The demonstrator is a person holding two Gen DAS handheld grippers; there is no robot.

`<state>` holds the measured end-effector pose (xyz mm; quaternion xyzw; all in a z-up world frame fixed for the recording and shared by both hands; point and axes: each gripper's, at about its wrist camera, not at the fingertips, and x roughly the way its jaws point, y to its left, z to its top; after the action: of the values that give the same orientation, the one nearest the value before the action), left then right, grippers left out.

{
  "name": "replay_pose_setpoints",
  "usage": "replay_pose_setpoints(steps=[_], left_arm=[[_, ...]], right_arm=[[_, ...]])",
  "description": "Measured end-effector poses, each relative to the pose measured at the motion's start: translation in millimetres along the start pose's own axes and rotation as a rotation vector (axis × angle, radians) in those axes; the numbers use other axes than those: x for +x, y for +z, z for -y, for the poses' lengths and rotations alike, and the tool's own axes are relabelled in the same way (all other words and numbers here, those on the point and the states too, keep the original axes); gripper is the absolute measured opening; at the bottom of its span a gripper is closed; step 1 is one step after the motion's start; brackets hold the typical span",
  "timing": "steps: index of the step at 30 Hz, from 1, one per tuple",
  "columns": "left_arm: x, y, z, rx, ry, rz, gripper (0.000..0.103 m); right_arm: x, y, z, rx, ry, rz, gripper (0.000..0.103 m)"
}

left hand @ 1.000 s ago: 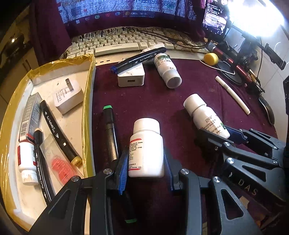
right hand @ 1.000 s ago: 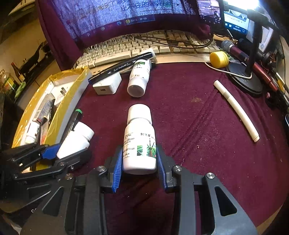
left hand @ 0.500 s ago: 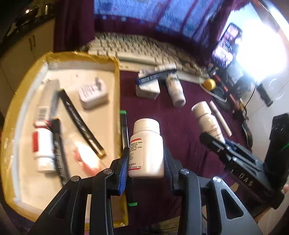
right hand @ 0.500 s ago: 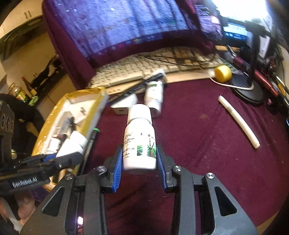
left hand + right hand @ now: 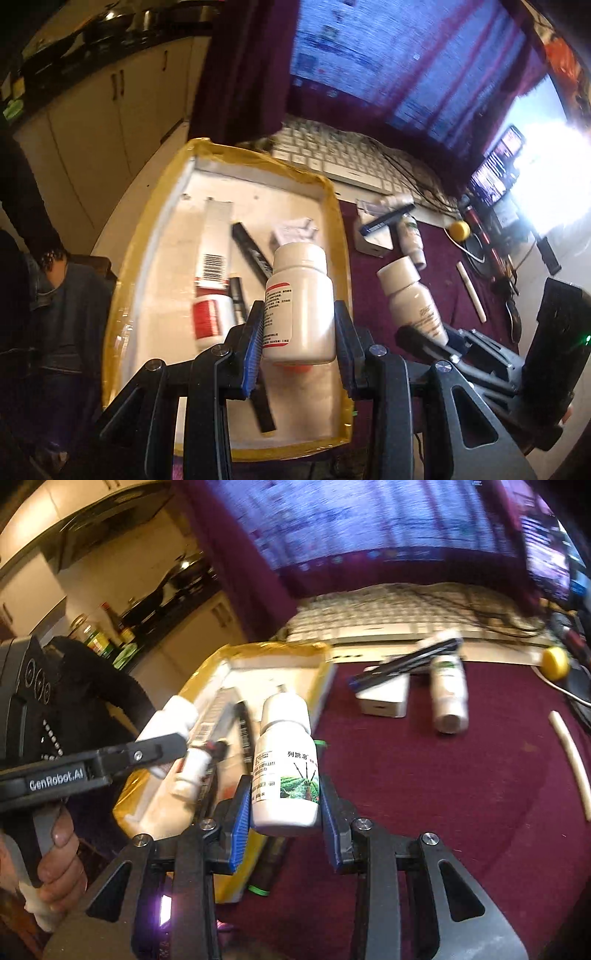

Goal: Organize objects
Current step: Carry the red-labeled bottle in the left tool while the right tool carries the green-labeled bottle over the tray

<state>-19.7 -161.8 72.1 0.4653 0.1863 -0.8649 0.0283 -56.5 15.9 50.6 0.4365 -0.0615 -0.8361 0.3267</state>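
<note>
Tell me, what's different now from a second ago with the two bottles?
Both bottles were lifted off the dark red cloth and carried toward the yellow tray. The left tongs now hold the red-label bottle above the tray; the right tongs hold the green-label bottle near its edge. Both grips stayed shut. The charger and lying bottle stayed put.

Worktop [image 5: 461, 794] is covered in matt maroon cloth. Both white bottles [image 5: 301, 306] [image 5: 284, 771] are seen as smooth glossy plastic, paper-labelled. Tray [image 5: 338, 221] rim is wrapped in shiny yellow tape.
</note>
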Motion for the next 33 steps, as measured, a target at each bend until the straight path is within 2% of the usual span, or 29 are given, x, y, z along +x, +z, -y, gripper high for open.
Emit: replay_pose_setpoints(steps=[9,11,21,28,33], left_arm=[[16.8,15.1,-40.5,-0.075,0.064,-0.021,0.031],[21.3,16.7,-47.2,-0.08,0.082,-0.047,0.031],[17.6,-17.9,-62.2,-0.11,0.116,-0.115,0.031],[23.3,-26.3,-69.7,-0.174,0.132,-0.145,0.031],[30.0,-29.2,-71.4,-0.163,0.152,-0.162,0.031]], right_arm=[[41.9,9.6,-22.1,-0.036,0.032,-0.087,0.032],[47.4,13.0,-26.1,-0.046,0.022,-0.092,0.032],[66.1,17.4,-46.2,-0.092,-0.004,-0.116,0.032],[74.8,14.8,-54.8,-0.14,-0.084,-0.124,0.032],[82.2,15.4,-52.7,-0.131,-0.088,-0.133,0.032]])
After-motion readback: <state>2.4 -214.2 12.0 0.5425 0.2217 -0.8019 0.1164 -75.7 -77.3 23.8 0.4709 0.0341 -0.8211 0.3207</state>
